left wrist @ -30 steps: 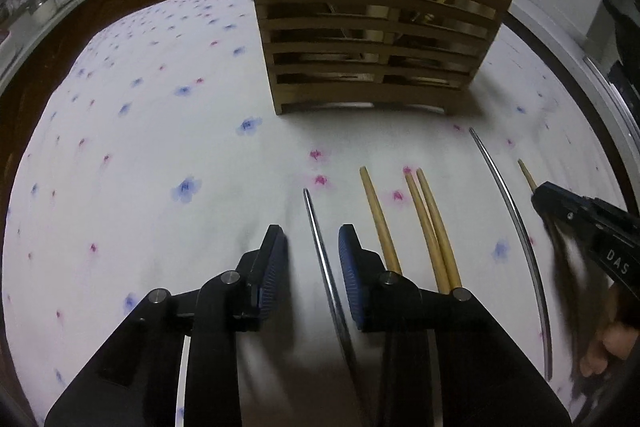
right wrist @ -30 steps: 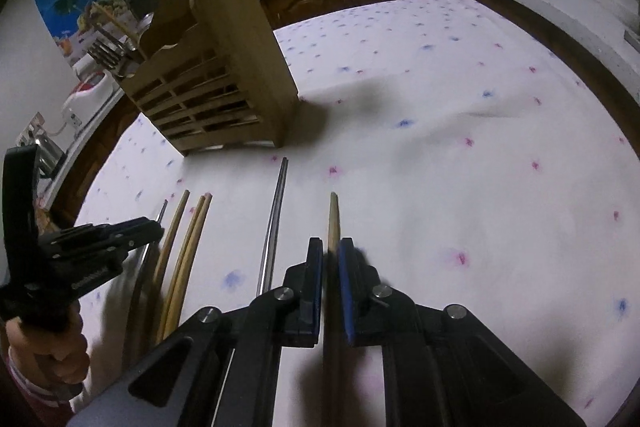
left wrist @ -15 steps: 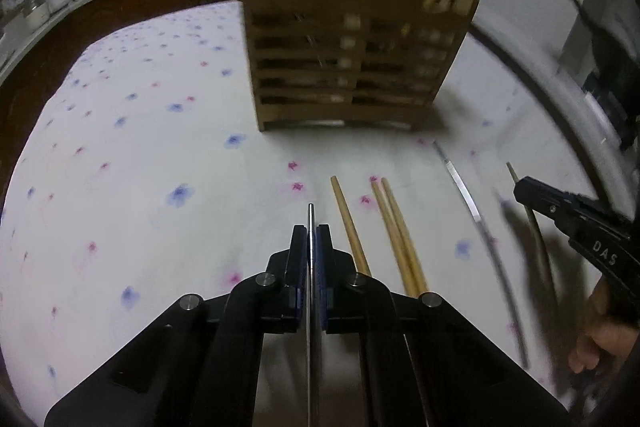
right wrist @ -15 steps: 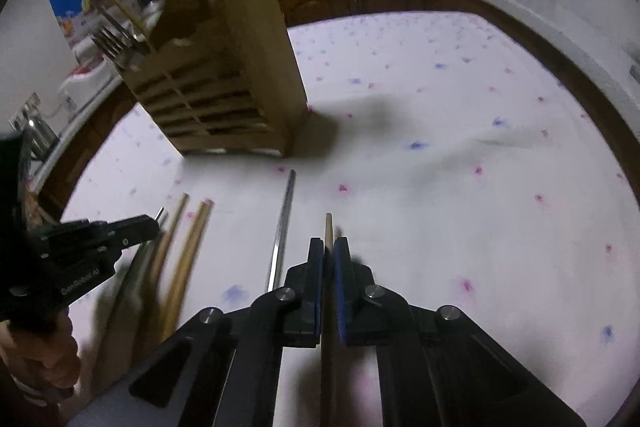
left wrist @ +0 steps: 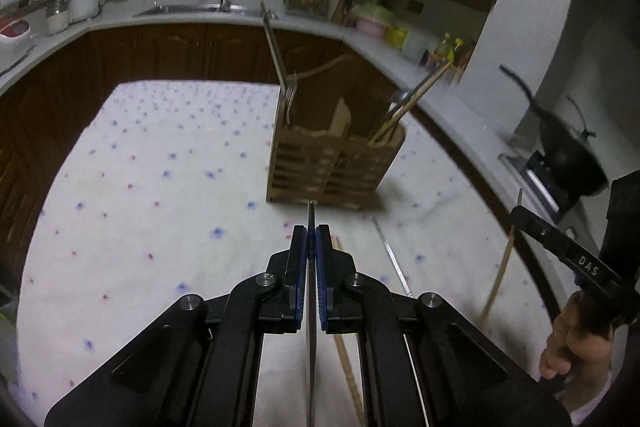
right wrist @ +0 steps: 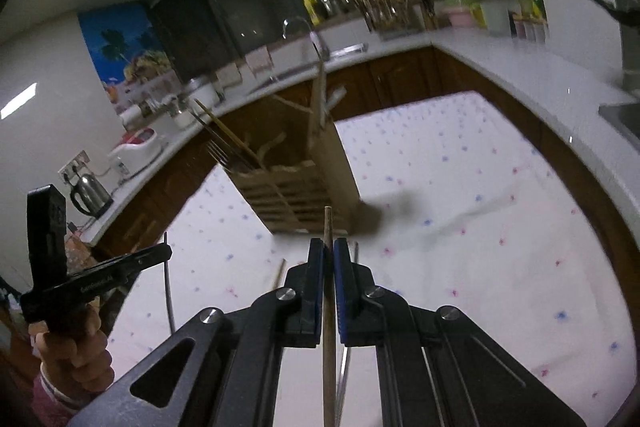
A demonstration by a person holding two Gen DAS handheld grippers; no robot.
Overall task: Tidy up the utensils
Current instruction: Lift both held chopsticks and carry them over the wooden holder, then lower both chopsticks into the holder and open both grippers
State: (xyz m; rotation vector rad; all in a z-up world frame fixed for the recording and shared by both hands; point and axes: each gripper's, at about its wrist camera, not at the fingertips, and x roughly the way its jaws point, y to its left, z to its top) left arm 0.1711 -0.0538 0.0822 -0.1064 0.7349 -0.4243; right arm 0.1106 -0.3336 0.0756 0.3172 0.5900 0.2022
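My left gripper (left wrist: 311, 239) is shut on a thin metal chopstick (left wrist: 311, 347), held above the flowered tablecloth (left wrist: 160, 207). My right gripper (right wrist: 329, 251) is shut on a wooden chopstick (right wrist: 328, 347), also off the table. Both point at the slatted wooden utensil holder (left wrist: 332, 167) (right wrist: 304, 195), which stands upright just beyond their tips. It holds forks (left wrist: 290, 91) and wooden chopsticks (left wrist: 416, 99). On the cloth lie another metal chopstick (left wrist: 390, 255) and a wooden chopstick (left wrist: 345, 359). Each gripper shows at the edge of the other's view, held by a hand (left wrist: 568, 339).
A dark-wood kitchen counter with a white top (left wrist: 180, 15) curves around the table. A sink, jars and a utensil rack sit on it. A black pan (left wrist: 568, 159) stands on the stove at the right, a kettle (right wrist: 90, 193) at the left.
The left gripper shut on the metal chopstick. Both grippers then rose off the cloth with their chopsticks and tilted up, so the holder now looks smaller and lower in view.
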